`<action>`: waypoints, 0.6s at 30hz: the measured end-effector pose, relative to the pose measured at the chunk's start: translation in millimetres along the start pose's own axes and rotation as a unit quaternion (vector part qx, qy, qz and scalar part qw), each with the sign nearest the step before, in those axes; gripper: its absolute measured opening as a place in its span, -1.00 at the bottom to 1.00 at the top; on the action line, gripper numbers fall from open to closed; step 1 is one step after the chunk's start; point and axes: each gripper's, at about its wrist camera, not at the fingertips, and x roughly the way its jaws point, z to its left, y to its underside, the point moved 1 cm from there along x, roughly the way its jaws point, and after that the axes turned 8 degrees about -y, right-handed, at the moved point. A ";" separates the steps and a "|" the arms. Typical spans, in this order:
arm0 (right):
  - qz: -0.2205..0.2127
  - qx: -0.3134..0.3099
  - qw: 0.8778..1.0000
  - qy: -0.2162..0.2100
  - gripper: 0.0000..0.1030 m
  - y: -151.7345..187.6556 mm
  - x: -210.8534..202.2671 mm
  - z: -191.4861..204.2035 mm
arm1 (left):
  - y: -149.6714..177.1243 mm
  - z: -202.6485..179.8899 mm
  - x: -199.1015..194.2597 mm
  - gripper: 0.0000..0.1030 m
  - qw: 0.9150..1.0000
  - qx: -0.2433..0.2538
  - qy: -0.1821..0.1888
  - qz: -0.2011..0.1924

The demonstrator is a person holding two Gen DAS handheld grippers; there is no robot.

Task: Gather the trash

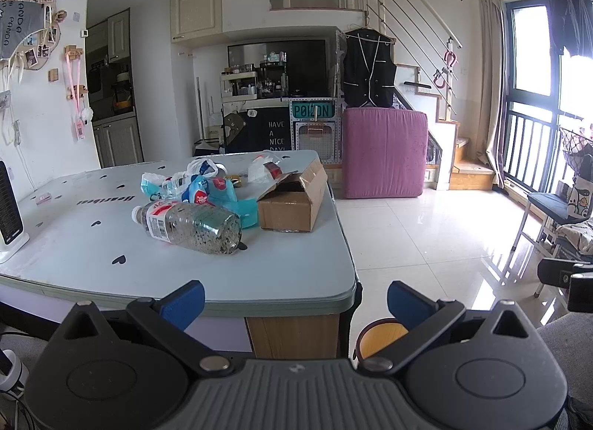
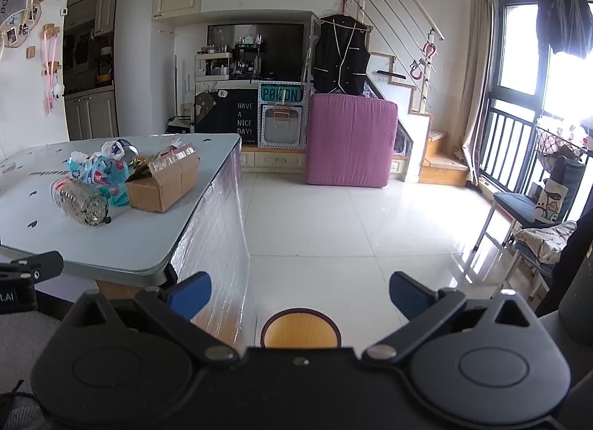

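**While litter waits on the table, both grippers hang empty**

A clear plastic bottle (image 1: 191, 227) lies on its side on the pale table (image 1: 289, 274), touching blue wrappers (image 1: 207, 189) beside an open cardboard box (image 1: 292, 200). Near the table's corner, both the left gripper (image 1: 295, 302) and the right gripper (image 2: 300, 294) hover spread wide, above a yellow bin (image 2: 301, 328) on the floor.
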 end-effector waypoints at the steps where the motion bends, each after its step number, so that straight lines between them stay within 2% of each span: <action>1: 0.000 0.000 1.000 0.000 1.00 0.1 0.0 0.0 | 0.0 0.0 -0.1 1.00 1.000 0.000 0.000 0.000; 18: 0.004 0.002 1.000 -0.001 1.00 3.4 1.4 1.9 | 0.0 0.0 -0.2 1.00 1.000 0.000 0.000 0.001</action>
